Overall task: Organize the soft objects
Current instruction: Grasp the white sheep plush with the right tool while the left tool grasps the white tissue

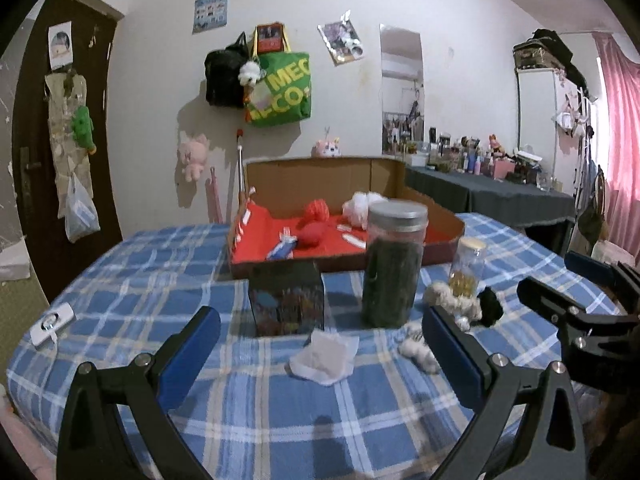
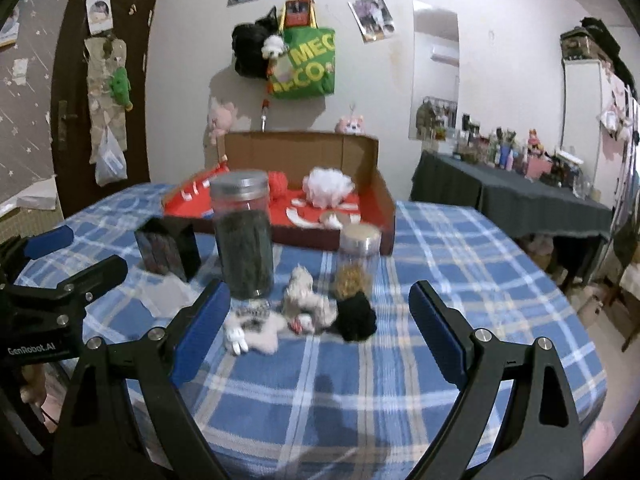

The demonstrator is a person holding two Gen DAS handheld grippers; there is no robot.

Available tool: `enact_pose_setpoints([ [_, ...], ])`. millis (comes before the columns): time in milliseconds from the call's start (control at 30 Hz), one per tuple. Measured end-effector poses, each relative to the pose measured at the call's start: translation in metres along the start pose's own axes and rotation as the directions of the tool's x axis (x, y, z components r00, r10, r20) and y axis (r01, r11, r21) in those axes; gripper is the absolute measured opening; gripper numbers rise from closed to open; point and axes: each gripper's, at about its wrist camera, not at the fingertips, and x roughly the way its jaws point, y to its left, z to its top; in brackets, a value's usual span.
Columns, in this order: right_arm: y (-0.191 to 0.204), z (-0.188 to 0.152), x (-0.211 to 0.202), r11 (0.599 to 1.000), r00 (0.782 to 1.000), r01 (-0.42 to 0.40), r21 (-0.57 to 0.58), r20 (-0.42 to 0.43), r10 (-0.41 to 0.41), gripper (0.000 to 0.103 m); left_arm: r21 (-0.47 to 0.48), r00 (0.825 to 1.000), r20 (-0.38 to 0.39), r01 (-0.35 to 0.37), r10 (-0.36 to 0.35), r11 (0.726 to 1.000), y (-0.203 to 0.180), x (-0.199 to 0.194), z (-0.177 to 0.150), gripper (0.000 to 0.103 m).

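Observation:
Soft toys lie on the blue plaid table: a white plush (image 2: 256,330), a cream plush (image 2: 306,298) and a black pompom (image 2: 356,316), also in the left wrist view (image 1: 489,306). A crumpled white cloth (image 1: 324,356) lies in front of my left gripper (image 1: 320,340), which is open and empty above the table. My right gripper (image 2: 320,308) is open and empty, its fingers either side of the plush pile but nearer the camera. A cardboard box with a red lining (image 1: 450,218) at the back holds red yarn balls (image 1: 316,220) and a white puff (image 2: 328,186).
A tall jar of dark contents (image 2: 244,236), a small jar (image 2: 356,260) and a dark printed box (image 1: 286,300) stand between the soft things and the cardboard box. A white clip (image 1: 52,324) lies at the table's left. A cluttered dark side table (image 2: 512,196) stands at the right.

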Motion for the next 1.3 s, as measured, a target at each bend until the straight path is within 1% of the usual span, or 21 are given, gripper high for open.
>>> enact_pose_setpoints([
  [333,-0.007,-0.034,0.025,0.999,0.994,0.003,0.042,-0.105,0.001,0.092,-0.03,0.995,-0.098,-0.035,0.032,0.999,0.003,0.026,-0.036,0.103],
  [500,-0.006,-0.039,0.032,0.999,0.99,-0.005,0.052,-0.138,0.012,0.092,-0.032,0.991,-0.13,-0.042,0.038,0.999,0.006,0.033,-0.044,0.103],
  [667,-0.003,-0.04,0.036,0.999,0.988,-0.018,0.048,-0.149,0.025,0.092,-0.035,0.989,-0.142,-0.032,0.027,0.999,0.007,0.036,-0.045,0.103],
  [733,-0.001,-0.039,0.039,0.998,0.987,-0.032,0.047,-0.157,0.039,0.092,-0.028,0.989,-0.147,-0.027,0.022,0.999,0.008,0.038,-0.045,0.103],
  [867,0.001,-0.036,0.049,0.993,0.977,-0.094,0.065,-0.185,0.104,0.092,-0.011,0.987,-0.163,-0.007,0.005,1.0,0.01,0.044,-0.043,0.103],
  [1033,0.007,-0.028,0.069,0.981,0.953,-0.176,0.081,-0.236,0.19,0.092,0.018,0.979,-0.201,0.036,-0.032,0.999,0.014,0.056,-0.036,0.095],
  [1067,0.008,-0.027,0.073,0.979,0.948,-0.187,0.08,-0.246,0.201,0.092,0.029,0.977,-0.21,0.043,-0.036,0.999,0.015,0.059,-0.035,0.092],
  [1200,0.015,-0.025,0.089,0.97,0.927,-0.231,0.07,-0.287,0.241,0.091,0.056,0.964,-0.256,0.094,-0.077,0.994,0.017,0.073,-0.029,0.083],
  [1233,0.017,-0.025,0.092,0.968,0.921,-0.242,0.064,-0.298,0.25,0.09,0.059,0.957,-0.273,0.113,-0.093,0.992,0.018,0.078,-0.028,0.081],
  [1300,0.023,-0.025,0.095,0.965,0.913,-0.259,0.045,-0.313,0.26,0.079,0.065,0.947,-0.299,0.144,-0.119,0.987,0.019,0.084,-0.027,0.074],
])
